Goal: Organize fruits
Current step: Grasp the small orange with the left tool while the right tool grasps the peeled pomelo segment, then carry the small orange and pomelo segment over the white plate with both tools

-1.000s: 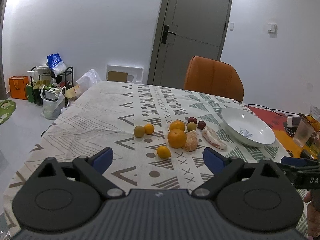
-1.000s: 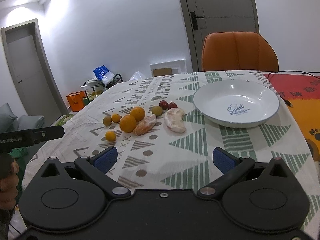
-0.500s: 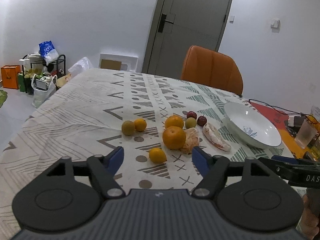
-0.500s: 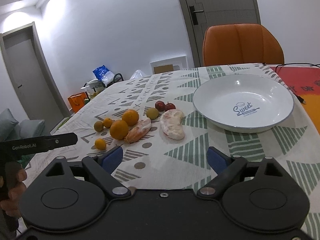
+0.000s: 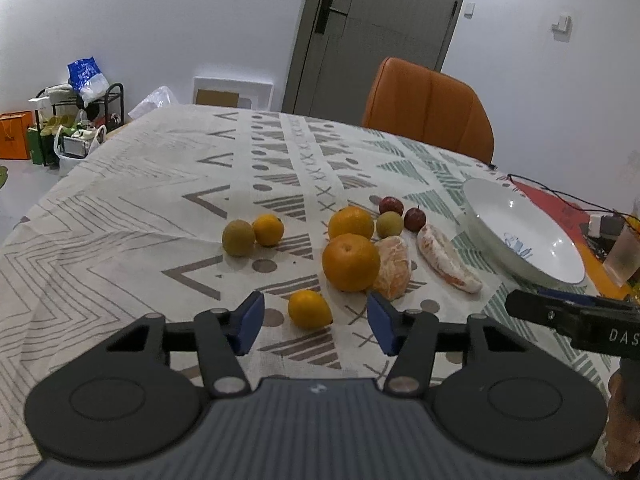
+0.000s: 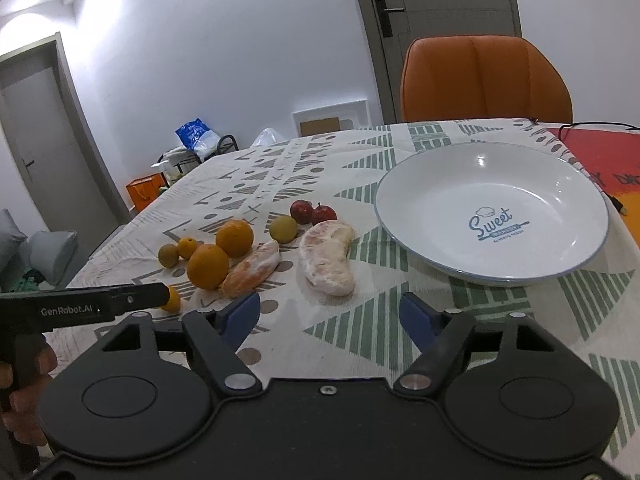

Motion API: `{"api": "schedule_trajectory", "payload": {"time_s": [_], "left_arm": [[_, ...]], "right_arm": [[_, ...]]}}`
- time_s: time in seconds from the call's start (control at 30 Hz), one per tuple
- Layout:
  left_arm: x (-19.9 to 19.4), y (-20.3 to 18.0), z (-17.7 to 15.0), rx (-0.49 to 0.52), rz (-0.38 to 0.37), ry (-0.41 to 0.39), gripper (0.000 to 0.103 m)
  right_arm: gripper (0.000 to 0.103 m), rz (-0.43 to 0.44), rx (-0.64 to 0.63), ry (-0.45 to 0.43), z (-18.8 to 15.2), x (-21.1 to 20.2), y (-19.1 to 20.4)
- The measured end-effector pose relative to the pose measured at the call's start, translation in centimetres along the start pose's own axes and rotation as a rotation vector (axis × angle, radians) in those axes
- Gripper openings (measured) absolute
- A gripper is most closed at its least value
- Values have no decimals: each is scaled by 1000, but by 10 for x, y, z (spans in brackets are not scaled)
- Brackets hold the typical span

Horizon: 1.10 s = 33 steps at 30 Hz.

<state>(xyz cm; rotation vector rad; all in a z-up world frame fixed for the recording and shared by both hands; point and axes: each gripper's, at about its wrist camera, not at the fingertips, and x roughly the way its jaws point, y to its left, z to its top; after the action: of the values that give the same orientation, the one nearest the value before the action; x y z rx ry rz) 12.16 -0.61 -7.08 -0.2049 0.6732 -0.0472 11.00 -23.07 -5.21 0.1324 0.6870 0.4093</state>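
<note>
A table under a patterned tablecloth (image 5: 168,184) carries everything. Near the middle lie two large oranges (image 5: 351,262), touching front to back, with a peeled citrus half (image 5: 394,266) against the nearer one's right side. Further right rests a peeled segment (image 5: 444,258), then a white plate (image 6: 492,184) printed "Sweet". Behind the oranges sit a greenish fruit (image 5: 389,224) and two small red fruits (image 5: 415,219). To the left, a green fruit (image 5: 238,237) touches a small orange (image 5: 268,230); nearest lies a small yellow citrus (image 5: 309,309).

Both wrist views look low and forward across the table (image 5: 120,216) — left nearest the small orange (image 5: 309,309), right nearer the plate (image 6: 400,216) — sharing the fruit cluster.
</note>
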Motion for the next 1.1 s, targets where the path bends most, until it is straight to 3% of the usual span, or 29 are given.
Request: {"api": "schedule_trajectory", "payload": {"time_s": [0.27,0.5,0.9,1.0,1.03,1.1], "left_arm": [[16,2,-1,-3,12,42,25],[15,5,1,-4,19,25,24],[5,13,-1,-37,39,7,24],[3,15,-3,-46,43,6,24],[2,16,-4,-49,44,7,24],[0,18,-5,-55,43,6,24]], "right_arm": [[72,0,-19,24,6,18,1],[71,1,-44,48,10,37,4],[54,-21,-127,59,16,60,13],[44,-48,-165,56,15,63,19],[36,-59,-172,54,15,63,20],[33,-48,-170,55,14,62,20]]}}
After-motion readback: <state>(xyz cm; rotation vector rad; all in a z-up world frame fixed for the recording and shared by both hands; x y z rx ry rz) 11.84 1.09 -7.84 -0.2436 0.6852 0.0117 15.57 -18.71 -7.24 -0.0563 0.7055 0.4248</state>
